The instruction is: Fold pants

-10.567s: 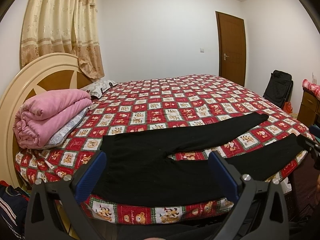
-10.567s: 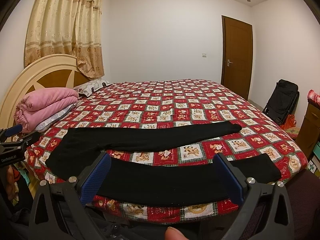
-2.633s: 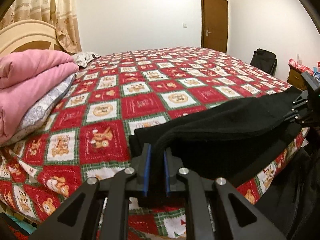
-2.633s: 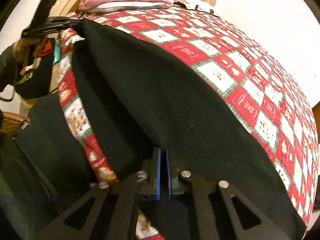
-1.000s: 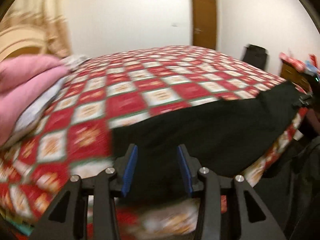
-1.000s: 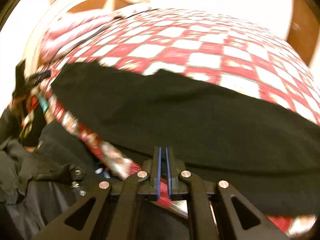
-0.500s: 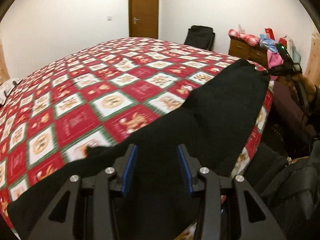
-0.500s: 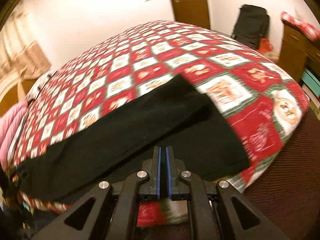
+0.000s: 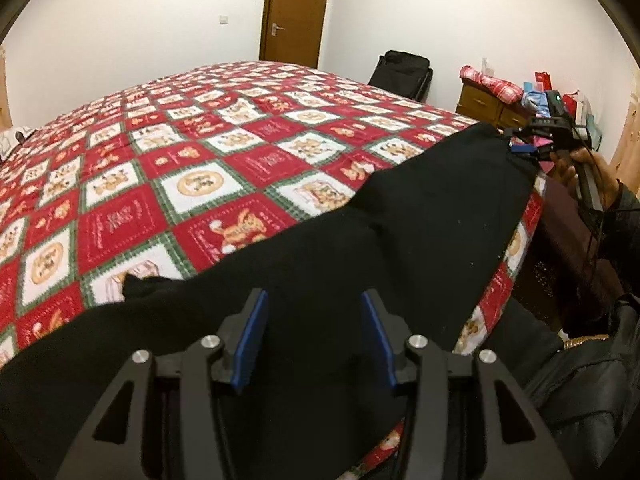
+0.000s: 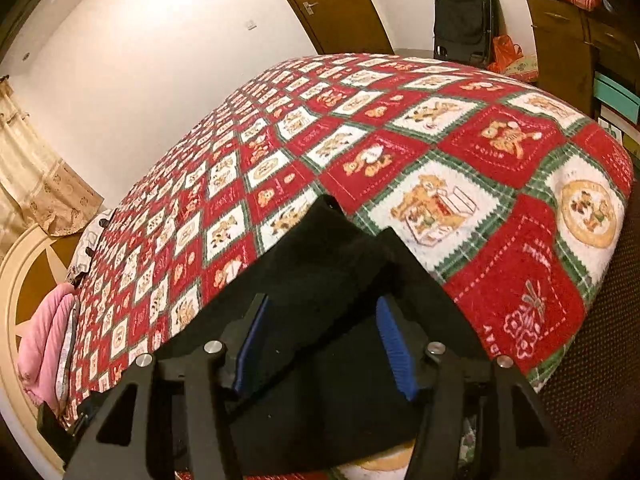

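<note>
The black pants (image 9: 400,240) are laid lengthwise along the near edge of a bed covered by a red, white and green checked bedspread (image 9: 200,184), with one leg folded over the other. In the left wrist view the cloth is seen running from 7 o'clock up to 2 o'clock, where the leg ends reach the corner of the bed. The left gripper (image 9: 314,336) is held over the middle stretch of the pants; its blue-padded jaws are spread and opening, and the cloth lies beneath the gap without being pressed by either pad. The right gripper (image 10: 324,344) is held over the leg ends, which are seen at 12 o'clock from its fingers, the upper leg end lying slightly askew on the lower one. Its jaws are likewise spread and opening, with cloth below and between them but pinched by neither pad. In the left wrist view the right gripper (image 9: 524,148) is seen at 2 o'clock, close to the tip of the pants, carried by a hand (image 9: 592,176). A wooden dresser (image 9: 484,106) stands at 2 o'clock beyond the bed, with a red plaid cloth (image 9: 494,82) and small coloured items heaped on top; what is in its drawers cannot be told. A black bag (image 9: 402,70) leans against the far wall beside a brown door (image 9: 296,12). In the right wrist view a pink quilt (image 10: 44,340) is stacked at 9 o'clock by the headboard (image 10: 24,276).
</note>
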`<control>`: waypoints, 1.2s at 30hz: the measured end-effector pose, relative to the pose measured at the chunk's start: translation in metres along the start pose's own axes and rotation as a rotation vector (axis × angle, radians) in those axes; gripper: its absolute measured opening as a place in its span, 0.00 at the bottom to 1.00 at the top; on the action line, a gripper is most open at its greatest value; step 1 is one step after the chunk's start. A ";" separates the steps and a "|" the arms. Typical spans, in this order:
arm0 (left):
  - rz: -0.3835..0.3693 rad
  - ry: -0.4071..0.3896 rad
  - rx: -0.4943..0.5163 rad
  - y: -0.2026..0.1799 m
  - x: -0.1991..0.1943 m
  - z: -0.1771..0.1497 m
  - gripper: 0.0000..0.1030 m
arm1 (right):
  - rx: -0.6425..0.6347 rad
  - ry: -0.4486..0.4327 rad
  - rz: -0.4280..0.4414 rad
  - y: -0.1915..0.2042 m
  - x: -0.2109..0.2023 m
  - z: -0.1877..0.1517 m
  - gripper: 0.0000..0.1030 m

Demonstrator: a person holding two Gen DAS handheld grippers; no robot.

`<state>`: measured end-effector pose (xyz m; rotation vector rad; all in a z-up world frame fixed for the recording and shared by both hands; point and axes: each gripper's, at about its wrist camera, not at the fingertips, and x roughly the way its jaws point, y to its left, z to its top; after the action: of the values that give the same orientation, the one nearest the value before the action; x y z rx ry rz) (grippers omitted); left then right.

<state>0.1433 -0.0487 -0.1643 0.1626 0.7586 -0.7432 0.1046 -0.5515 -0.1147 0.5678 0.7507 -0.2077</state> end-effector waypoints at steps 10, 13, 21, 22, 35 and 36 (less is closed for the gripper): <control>0.013 0.044 -0.001 -0.002 0.017 -0.011 0.50 | 0.033 -0.038 0.023 -0.011 0.012 0.005 0.07; 0.008 0.044 -0.010 0.000 0.017 -0.012 0.50 | 0.021 -0.083 0.056 -0.008 0.001 0.007 0.03; 0.005 0.045 -0.014 0.001 0.016 -0.013 0.50 | -0.041 -0.198 0.066 0.005 -0.063 -0.010 0.02; 0.002 0.046 -0.014 0.001 0.016 -0.013 0.50 | -0.038 -0.191 0.060 0.001 -0.064 -0.013 0.02; -0.005 0.056 -0.001 0.001 0.014 -0.016 0.51 | -0.003 -0.072 -0.025 -0.040 -0.037 -0.043 0.03; -0.002 0.055 0.001 0.001 0.013 -0.015 0.51 | -0.014 -0.072 -0.032 -0.039 -0.038 -0.043 0.03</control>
<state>0.1418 -0.0493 -0.1845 0.1835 0.8104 -0.7435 0.0380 -0.5610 -0.1298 0.5332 0.6913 -0.2507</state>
